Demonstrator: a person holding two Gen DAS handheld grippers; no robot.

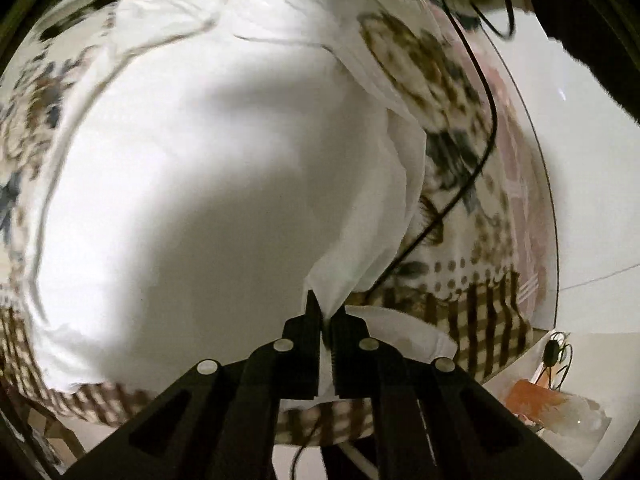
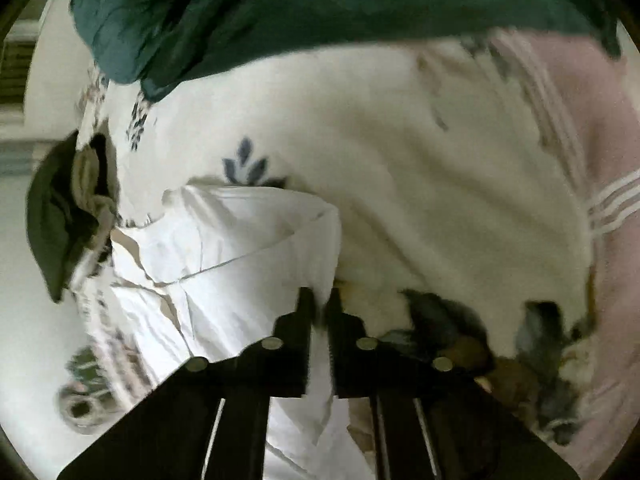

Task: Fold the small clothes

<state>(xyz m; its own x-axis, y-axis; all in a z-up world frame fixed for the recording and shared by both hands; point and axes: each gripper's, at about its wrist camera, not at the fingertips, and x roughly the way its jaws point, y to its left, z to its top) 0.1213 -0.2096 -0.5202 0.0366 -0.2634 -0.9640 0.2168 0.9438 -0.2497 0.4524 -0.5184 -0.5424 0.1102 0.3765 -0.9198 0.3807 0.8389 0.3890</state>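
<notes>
A white garment (image 1: 208, 184) lies spread over a floral cloth (image 1: 452, 128) on the table. My left gripper (image 1: 325, 312) is shut on a pinched edge of the white garment, and a fold of it rises from the jaws up to the right. In the right wrist view the same white garment (image 2: 240, 248) shows its collar and seams. My right gripper (image 2: 320, 304) is shut on the garment's edge, with white fabric running down between the fingers.
A dark green garment (image 2: 280, 12) lies at the far side, and an olive garment (image 2: 60, 208) at the left. A black cable (image 1: 476, 152) runs across the floral cloth. The table edge (image 1: 552, 200) and the white floor lie to the right.
</notes>
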